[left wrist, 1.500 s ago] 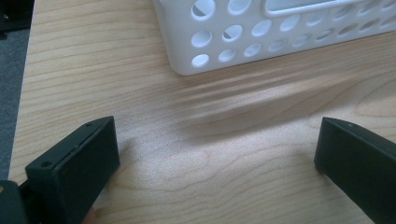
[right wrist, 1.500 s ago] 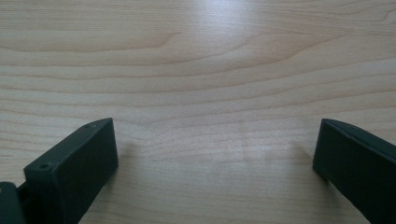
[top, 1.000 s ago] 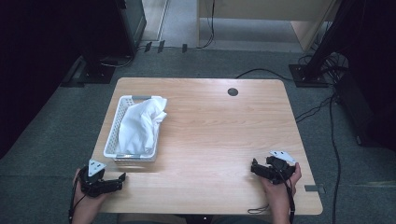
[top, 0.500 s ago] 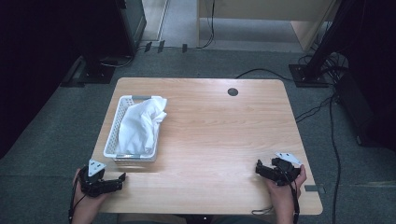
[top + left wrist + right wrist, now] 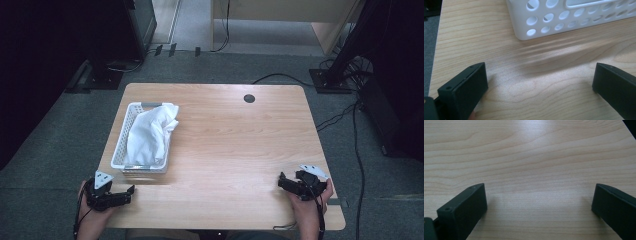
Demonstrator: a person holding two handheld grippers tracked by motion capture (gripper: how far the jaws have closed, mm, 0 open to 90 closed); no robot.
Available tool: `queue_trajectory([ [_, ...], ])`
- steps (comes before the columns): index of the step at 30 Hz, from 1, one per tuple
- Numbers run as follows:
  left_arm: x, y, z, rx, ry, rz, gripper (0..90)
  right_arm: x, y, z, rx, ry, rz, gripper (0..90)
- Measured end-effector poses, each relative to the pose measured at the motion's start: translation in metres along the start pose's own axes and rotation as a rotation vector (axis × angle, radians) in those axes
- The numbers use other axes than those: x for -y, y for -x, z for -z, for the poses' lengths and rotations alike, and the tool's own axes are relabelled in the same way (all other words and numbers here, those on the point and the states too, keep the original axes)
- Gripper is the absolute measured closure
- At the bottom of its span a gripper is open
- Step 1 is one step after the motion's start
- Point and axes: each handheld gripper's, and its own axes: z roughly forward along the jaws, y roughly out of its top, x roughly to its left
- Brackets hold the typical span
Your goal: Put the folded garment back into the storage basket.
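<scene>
Light wooden worktop (image 5: 235, 150) seen from above, grey carpet around it, a round black cable grommet (image 5: 249, 98) near the far edge. White perforated plastic basket (image 5: 120, 150) standing on the left half, long side running away from the person, holding a crumpled white cloth (image 5: 150, 135) that spills over its far right rim. Dark cables (image 5: 350, 125) trailing across the floor at the right.

Left gripper (image 5: 131, 190) held at the near left corner of the worktop, just in front of the basket's near end, a grey three-cornered plate (image 5: 102, 178) on top. Jaws set wide apart in the left gripper view (image 5: 540, 82), nothing between them but bare wood grain; basket corner (image 5: 564, 17) close ahead, its round holes and a slotted handle visible, a soft shadow lying on the wood under it.

Right gripper (image 5: 281, 181) held at the near right corner, well apart from the basket, pointing toward the left, grey plate (image 5: 313, 171) uppermost. Jaws likewise spread wide in the right gripper view (image 5: 539, 202), gripping nothing, bare worktop stretching ahead with its right edge (image 5: 627, 131) in the upper corner.
</scene>
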Motion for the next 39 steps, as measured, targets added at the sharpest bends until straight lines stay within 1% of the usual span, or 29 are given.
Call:
queue_trajectory([
  [6,0.0,0.0,0.0,0.0,0.0,0.0,0.0,0.001,0.003,0.001,0.002,0.0,-0.006,0.0],
  [21,0.0,0.0,0.0,0.0,0.0,0.0,0.0,0.004,0.016,0.005,0.019,0.0,-0.022,0.0],
  [39,0.0,0.0,0.0,0.0,0.0,0.0,0.0,0.006,0.024,0.007,0.031,0.0,-0.032,0.0],
])
